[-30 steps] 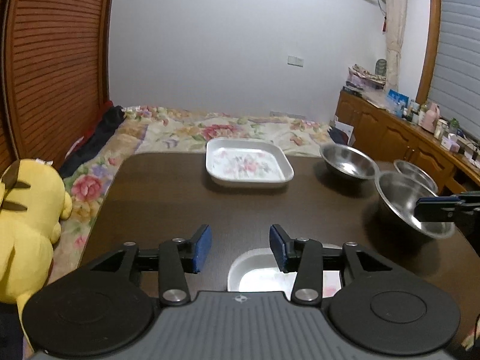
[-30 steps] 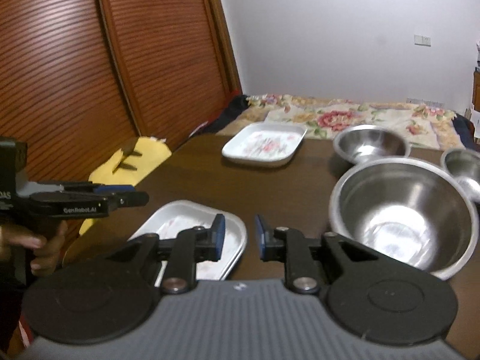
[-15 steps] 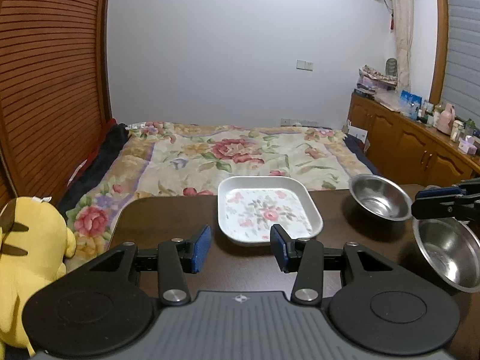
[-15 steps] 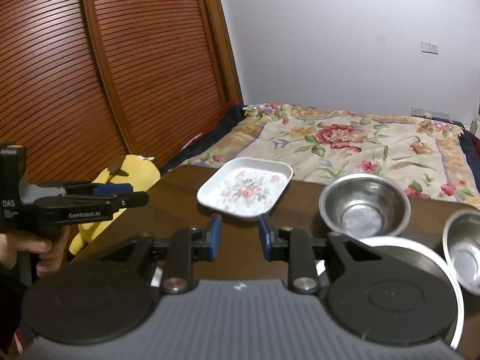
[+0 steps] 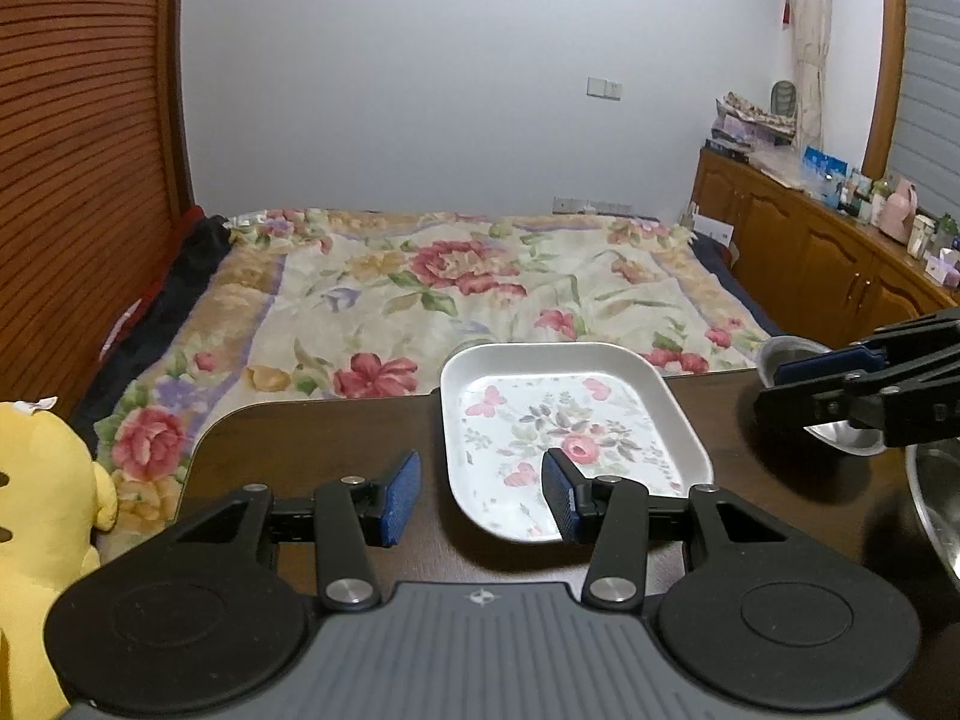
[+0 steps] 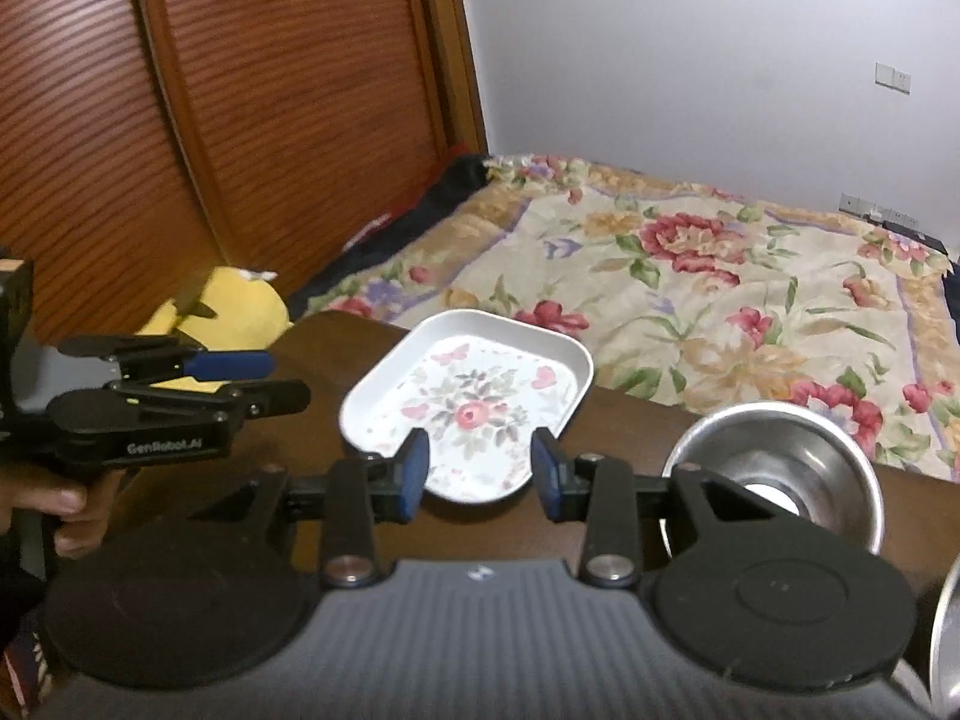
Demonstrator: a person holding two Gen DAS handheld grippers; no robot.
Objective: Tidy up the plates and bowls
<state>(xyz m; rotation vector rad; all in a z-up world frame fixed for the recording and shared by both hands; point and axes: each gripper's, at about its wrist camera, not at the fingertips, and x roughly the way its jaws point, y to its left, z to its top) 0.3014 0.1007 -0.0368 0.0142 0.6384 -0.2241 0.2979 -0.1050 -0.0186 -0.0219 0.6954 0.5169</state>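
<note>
A white rectangular plate with a flower print lies at the far edge of the dark table. My left gripper hovers open at the plate's near left corner, nothing pinched. My right gripper is over the plate's near end with its jaws opening; the pads touch nothing. Each gripper shows in the other's view: the right, the left. A small steel bowl sits right of the plate. A bigger steel bowl shows at the right edge.
A bed with a flowered cover lies just beyond the table's far edge. A yellow plush toy sits off the table's left side. A person's hand holds the left gripper. Wooden cabinets stand at the right.
Both grippers have moved forward across the table to the flowered plate. The near white plate and most of the big bowl have passed out of view. The right jaws have widened.
</note>
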